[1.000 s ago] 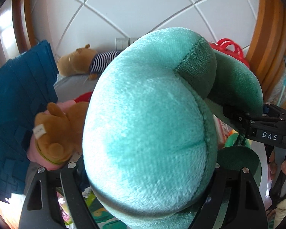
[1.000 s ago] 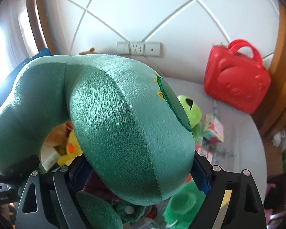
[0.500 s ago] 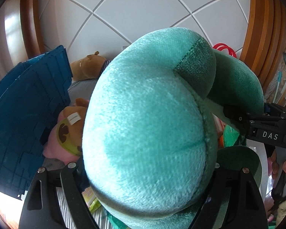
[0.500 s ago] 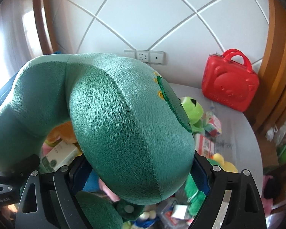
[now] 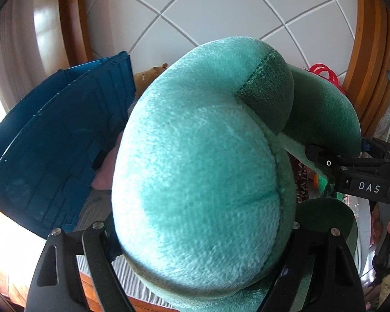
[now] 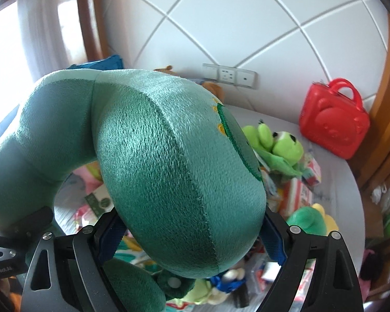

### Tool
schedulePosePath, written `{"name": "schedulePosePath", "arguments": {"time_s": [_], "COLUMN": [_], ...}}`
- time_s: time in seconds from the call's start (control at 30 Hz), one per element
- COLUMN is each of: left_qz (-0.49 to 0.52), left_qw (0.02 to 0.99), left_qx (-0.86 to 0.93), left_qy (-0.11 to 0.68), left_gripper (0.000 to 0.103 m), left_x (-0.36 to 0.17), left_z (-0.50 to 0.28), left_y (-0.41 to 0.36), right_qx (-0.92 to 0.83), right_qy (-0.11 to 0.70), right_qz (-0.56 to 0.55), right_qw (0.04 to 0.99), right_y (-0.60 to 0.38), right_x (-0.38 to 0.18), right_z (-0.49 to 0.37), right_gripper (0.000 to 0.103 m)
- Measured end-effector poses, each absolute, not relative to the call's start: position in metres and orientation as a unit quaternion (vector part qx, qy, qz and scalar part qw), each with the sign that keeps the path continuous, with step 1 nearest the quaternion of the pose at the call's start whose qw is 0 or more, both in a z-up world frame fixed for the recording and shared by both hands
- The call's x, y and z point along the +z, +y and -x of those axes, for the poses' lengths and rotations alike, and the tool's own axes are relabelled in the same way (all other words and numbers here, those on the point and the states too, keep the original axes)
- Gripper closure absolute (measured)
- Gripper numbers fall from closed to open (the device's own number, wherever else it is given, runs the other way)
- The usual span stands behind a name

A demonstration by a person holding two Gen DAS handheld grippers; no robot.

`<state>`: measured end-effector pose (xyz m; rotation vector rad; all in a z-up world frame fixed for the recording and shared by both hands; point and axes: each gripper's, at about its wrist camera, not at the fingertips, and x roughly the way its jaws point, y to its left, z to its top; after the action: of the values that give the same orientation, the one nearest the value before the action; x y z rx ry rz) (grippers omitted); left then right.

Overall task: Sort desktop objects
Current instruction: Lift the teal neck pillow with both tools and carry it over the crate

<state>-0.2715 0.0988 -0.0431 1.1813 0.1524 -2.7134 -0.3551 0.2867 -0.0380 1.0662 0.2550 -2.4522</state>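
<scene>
Two grippers, green neck pillow (image 5: 195, 176) clamped between each one's fingers (image 6: 109, 236)

Pale grey counter (image 6: 335, 179), rounded at its right edge, set against a tiled wall. Red case (image 6: 334, 119) standing at 2 o'clock. Lime plush frog (image 6: 278, 145) lying at 3 o'clock, printed boxes (image 6: 301, 192) just beside it. Yellow-green plush (image 6: 312, 218) at 4 o'clock. Blue crate (image 5: 57, 150) at 9 o'clock.
</scene>
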Motion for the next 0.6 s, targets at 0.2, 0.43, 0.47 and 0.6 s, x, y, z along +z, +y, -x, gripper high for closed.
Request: {"name": "schedulePosePath", "arguments": {"time_s": [0.2, 0.43, 0.47, 0.6], "left_qz": [-0.385, -0.372, -0.369, -0.359], "left_qw": [0.109, 0.108, 0.107, 0.1], "left_qx": [-0.915, -0.921, -0.923, -0.928], "left_qy": [0.053, 0.04, 0.037, 0.026], "left_gripper": [0.02, 0.02, 0.02, 0.02], "left_x": [-0.029, -0.012, -0.008, 0.011], "left_z": [0.253, 0.246, 0.245, 0.245], "left_y": [0.055, -0.021, -0.033, -0.087], "right_qx": [-0.889, -0.894, -0.895, -0.902], "right_qy": [0.101, 0.098, 0.095, 0.09], "right_qz": [-0.373, -0.359, -0.357, -0.346], "right_qw": [0.247, 0.25, 0.249, 0.243], "right_y": [0.24, 0.169, 0.156, 0.108], "right_x": [-0.023, -0.009, -0.005, 0.012], "right_z": [0.341, 0.331, 0.33, 0.325], "right_gripper": [0.014, 0.014, 0.014, 0.014]}}
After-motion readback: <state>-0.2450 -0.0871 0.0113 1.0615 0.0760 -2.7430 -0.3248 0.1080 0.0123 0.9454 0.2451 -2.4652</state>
